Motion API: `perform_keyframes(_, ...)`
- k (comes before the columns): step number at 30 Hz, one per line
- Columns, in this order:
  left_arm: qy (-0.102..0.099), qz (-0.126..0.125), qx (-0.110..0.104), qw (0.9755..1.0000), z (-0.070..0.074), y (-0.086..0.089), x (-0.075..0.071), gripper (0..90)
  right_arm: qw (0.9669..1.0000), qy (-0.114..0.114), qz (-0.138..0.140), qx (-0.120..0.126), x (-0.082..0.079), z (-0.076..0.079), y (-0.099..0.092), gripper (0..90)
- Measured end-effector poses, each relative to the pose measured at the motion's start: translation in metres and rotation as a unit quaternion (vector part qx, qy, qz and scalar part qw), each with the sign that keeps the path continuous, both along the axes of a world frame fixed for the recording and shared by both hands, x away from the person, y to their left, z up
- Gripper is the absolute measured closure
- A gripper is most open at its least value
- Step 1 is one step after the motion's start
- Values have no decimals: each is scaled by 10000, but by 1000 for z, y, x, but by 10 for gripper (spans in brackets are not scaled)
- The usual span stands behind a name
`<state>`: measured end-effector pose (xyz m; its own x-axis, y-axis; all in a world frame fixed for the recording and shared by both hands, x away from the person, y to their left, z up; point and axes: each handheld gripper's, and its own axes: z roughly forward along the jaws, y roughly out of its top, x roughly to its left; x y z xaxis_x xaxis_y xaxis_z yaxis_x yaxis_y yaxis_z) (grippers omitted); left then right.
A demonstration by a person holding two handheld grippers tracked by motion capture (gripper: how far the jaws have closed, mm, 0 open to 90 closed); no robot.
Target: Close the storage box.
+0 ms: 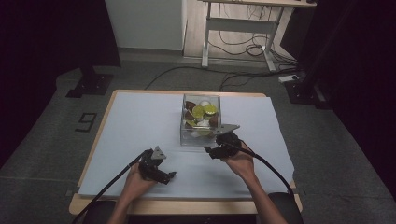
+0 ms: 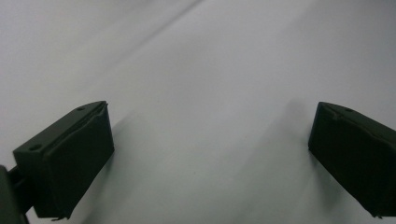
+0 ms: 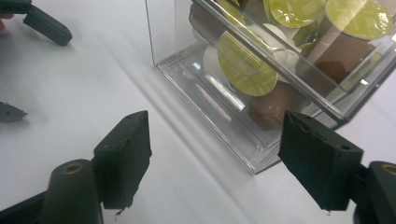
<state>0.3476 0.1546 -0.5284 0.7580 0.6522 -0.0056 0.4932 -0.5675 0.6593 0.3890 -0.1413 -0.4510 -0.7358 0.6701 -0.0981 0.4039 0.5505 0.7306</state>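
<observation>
We look down on a wooden table (image 1: pixel 93 154) that fills the middle of the high view, nearly all of it covered by a pale sheet (image 1: pixel 140 121). Behind it, in the upper right of the frame, stands a desk frame (image 1: pixel 238 23) with loose cables (image 1: pixel 243 44) on the floor beneath it; a dark stand base (image 1: pixel 89 85) sits on the floor at the upper left.

Just right of centre on the sheet is a clear plastic box (image 1: pixel 186 135), holding coffee capsules (image 1: pixel 198 111) with yellow-green lids and brown or white bodies, piled loosely. In the right gripper view the box takes the upper right of the frame, its near corner reaching down between the two black jaws, and one green-lidded capsule (image 3: pixel 245 63) leans against the clear wall.

The right gripper (image 1: pixel 219 142) sits at the box's lower right corner in the high view, held by the right hand (image 1: pixel 240 161). Its jaws stand apart, one on each side of the corner, and we see no pad pressing on the wall.

The left gripper (image 1: pixel 161 171) lies lower left of centre, well apart from the box, in the left hand (image 1: pixel 135 179). In the left gripper view its jaws are spread wide over bare sheet, nothing between them. Its jaw tips also show at the upper left of the right gripper view.
</observation>
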Motion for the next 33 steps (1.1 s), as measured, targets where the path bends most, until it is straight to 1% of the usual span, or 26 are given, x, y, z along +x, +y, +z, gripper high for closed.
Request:
perform_keyframes(6, 0, -1, -6, 10000, 0, 0, 0, 0, 10000, 54, 43, -38, -5, 1, -6, 188)
perform_keyframes(8, 0, 1, -6, 10000, 0, 0, 0, 0, 10000, 8, 62, -50, -8, 0, -8, 168)
perform_keyframes(10, -1, -1, -5, 10000, 0, 0, 0, 0, 9999, -72, 13, -127, -11, 0, -8, 144)
perform_keyframes(12, 0, 0, -8, 10000, 0, 0, 0, 0, 9997, -167, 34, -187, -13, 0, -9, 144)
perform_keyframes(17, 0, 3, -9, 10000, 0, 0, 0, 0, 9999, -92, 75, -118, -17, 1, -12, 138)
perform_keyframes(20, 3, 0, -8, 10000, 0, 0, 0, 0, 9999, -117, 17, -110, -18, 2, -14, 138)
perform_keyframes(23, 5, 1, -11, 10000, 0, 0, 0, 0, 9997, -161, -29, -177, -20, 3, -17, 136)
perform_keyframes(28, 1, 1, -6, 10000, 0, 0, 0, 0, 9998, -90, -119, -167, -22, 3, -22, 122)
perform_keyframes(33, 0, 4, -9, 10000, 0, 0, 0, 0, 9995, -96, -199, -206, -24, 3, -30, 103)
